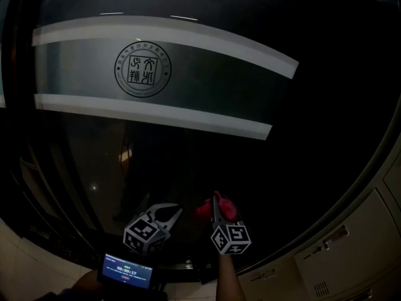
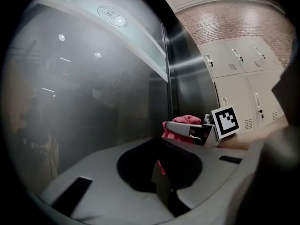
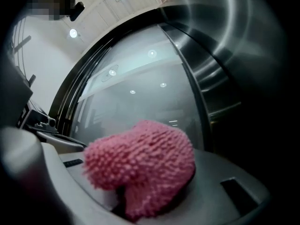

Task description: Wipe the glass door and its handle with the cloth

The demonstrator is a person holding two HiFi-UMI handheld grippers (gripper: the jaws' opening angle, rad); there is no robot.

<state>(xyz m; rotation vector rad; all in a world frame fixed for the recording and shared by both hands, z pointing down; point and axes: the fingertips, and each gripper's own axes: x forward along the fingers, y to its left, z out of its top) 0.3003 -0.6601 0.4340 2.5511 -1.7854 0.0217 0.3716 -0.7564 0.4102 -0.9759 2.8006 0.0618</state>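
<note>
The dark glass door (image 1: 207, 162) fills the head view, crossed by a frosted band (image 1: 75, 74) with a round seal (image 1: 142, 69). My right gripper (image 1: 217, 204) is shut on a fluffy pink cloth (image 1: 225, 209), low and close to the glass. In the right gripper view the cloth (image 3: 140, 165) bulges between the jaws in front of the glass door (image 3: 140, 93). My left gripper (image 1: 168, 213) hangs just left of it, jaws spread and empty. The left gripper view shows the cloth (image 2: 183, 124) and the right gripper's marker cube (image 2: 225, 121). I cannot make out a door handle.
A brushed steel door frame (image 2: 187, 74) runs up right of the glass. Beige lockers (image 2: 243, 74) stand further right, and show too at the lower right of the head view as lockers (image 1: 354, 249). A small lit screen (image 1: 125, 272) sits below the left gripper.
</note>
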